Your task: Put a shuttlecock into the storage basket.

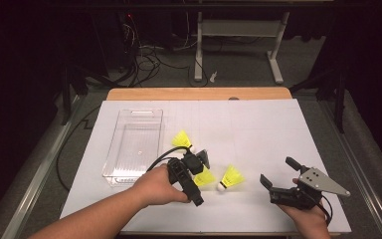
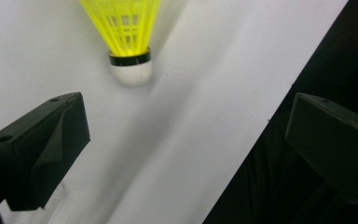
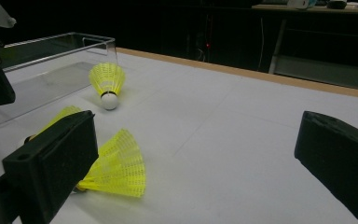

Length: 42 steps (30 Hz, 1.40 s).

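The left hand-held gripper (image 1: 201, 160) hovers wide open just short of the far shuttlecock (image 1: 183, 140) beside the clear bin (image 1: 129, 149), while the right hand-held gripper (image 1: 277, 173) rests wide open on the table (image 1: 258, 124).

White-topped table (image 1: 258, 124), clear plastic bin (image 1: 134, 144), 3 yellow shuttlecocks (image 1: 231, 178)

Shuttlecocks (image 1: 232, 178) are showing yellow plastic mesh skirts, a glossy black band and a smooth white cork-like tip. Bin (image 1: 132, 144) is looking like clear, glossy plastic. Table cover (image 1: 258, 129) is appearing as matt white paper; table edge (image 1: 199, 93) as wood. Left gripper (image 2: 186, 135) is showing matt black plastic jaws.
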### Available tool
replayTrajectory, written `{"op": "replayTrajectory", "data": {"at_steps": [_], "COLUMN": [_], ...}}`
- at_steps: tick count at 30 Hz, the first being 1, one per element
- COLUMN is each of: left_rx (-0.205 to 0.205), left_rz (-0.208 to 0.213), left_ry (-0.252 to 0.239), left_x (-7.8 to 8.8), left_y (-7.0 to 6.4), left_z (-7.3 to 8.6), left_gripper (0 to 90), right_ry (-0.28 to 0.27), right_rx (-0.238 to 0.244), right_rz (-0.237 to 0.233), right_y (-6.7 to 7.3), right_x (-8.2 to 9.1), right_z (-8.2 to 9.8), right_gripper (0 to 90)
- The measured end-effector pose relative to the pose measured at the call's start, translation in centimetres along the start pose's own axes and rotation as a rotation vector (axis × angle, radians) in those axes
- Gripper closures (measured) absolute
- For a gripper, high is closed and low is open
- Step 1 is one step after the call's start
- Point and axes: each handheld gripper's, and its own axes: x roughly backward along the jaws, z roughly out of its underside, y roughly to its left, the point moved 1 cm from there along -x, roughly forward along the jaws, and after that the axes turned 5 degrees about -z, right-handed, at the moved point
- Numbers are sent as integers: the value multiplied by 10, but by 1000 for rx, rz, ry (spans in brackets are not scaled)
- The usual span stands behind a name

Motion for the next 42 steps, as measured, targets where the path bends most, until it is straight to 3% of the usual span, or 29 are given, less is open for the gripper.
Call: {"op": "replayTrajectory", "data": {"at_steps": [3,7,12,18,27,42], "left_rx": [-12,3,3,12,16,36], "left_rz": [-15,-11,-25,-11,6,-5], "left_ry": [-7,-15,-12,-4,13,35], "left_x": [2,2,-5,-15,-30,-43], "left_y": [2,7,10,12,13,19], "left_z": [-3,-5,-8,-11,-14,-16], "left_gripper": [7,7,22,32,93,213], "right_ry": [-1,-2,0,-1,0,2], "right_rx": [1,2,1,-1,1,1], "right_rz": [-1,0,-2,-2,-5,-7], "right_y": [0,0,0,0,0,0], "right_x": [0,0,0,1,0,0], "right_z": [0,0,0,0,0,1], "right_gripper": [1,1,1,1,1,1]}}
